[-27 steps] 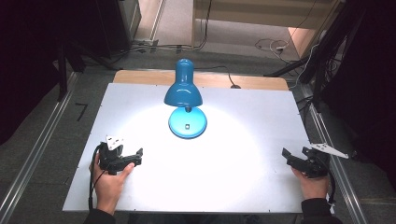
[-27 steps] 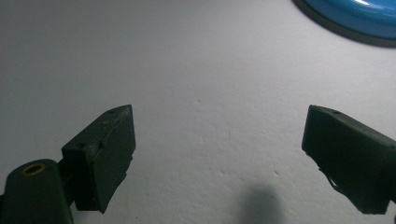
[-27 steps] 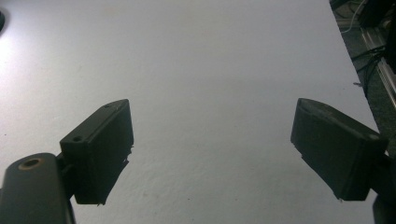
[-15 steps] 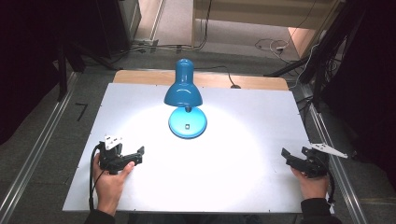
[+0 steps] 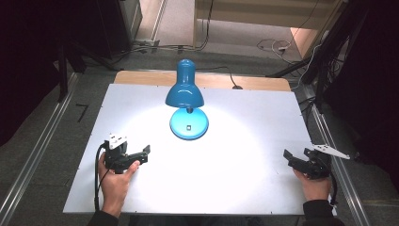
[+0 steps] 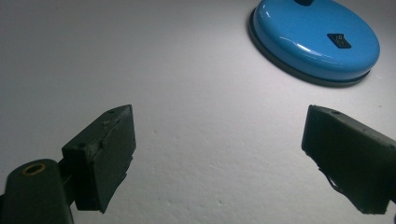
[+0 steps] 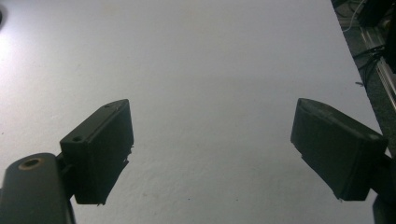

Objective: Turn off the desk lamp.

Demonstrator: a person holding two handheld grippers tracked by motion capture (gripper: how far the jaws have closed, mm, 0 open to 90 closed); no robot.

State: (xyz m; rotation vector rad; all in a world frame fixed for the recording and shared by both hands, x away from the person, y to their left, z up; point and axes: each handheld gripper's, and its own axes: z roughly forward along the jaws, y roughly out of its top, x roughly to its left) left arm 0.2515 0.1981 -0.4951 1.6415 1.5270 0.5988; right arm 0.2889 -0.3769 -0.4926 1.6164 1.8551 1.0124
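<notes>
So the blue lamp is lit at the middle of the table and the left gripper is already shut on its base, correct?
Not quite. The blue lamp is lit mid-table, but the left gripper is open and holds nothing; the left gripper view shows the base lying well beyond its fingers.

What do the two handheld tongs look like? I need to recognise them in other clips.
Both are black. The left tongs carry a small white block on top and trail a black cable; the right tongs bear a pale three-cornered plate. Up close, each jaw ends in a flat, blocky dark pad. A dark sleeve cuff shows at the right wrist.
</notes>
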